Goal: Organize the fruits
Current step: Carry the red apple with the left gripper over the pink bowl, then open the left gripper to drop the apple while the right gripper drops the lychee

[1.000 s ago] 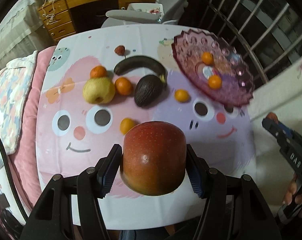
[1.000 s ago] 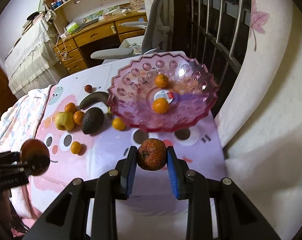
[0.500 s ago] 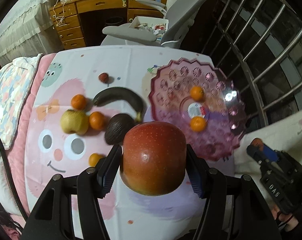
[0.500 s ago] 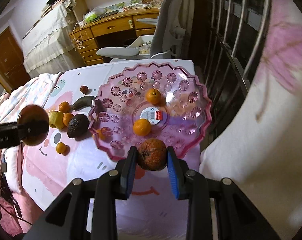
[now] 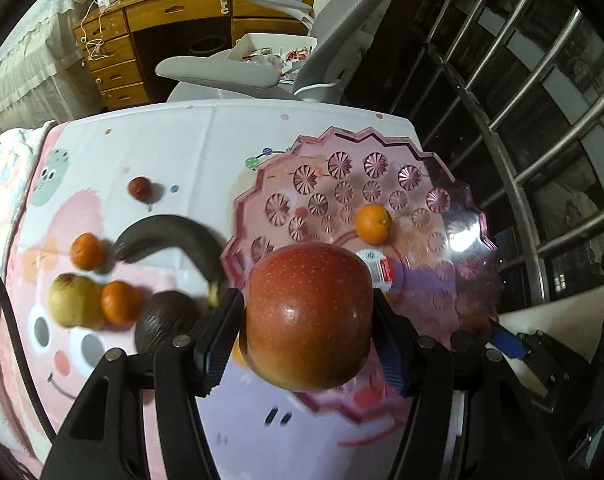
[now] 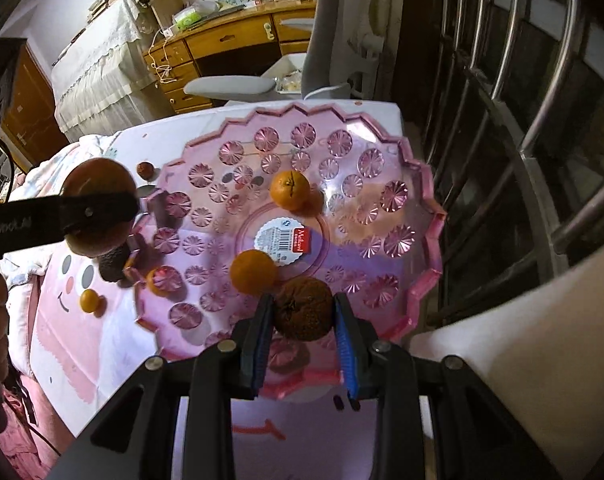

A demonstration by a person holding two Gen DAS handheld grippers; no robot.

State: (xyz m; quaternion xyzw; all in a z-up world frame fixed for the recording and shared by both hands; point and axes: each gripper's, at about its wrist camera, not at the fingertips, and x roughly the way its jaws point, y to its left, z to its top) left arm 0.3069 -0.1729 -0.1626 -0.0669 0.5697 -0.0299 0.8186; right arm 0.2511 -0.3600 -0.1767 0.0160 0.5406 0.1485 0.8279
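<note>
We hold a red apple [image 5: 308, 316] clamped in the left gripper [image 5: 308, 332] at lower centre, over the pink bowl's [image 6: 434, 216] left rim, while the right gripper's [image 6: 304, 316] fingers grip a brownish orange [image 6: 304, 308] above the bowl's near edge.

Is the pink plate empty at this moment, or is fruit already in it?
Not empty. Two small oranges lie in the pink plate; the brownish orange above it is clamped in the right tongs.
</note>
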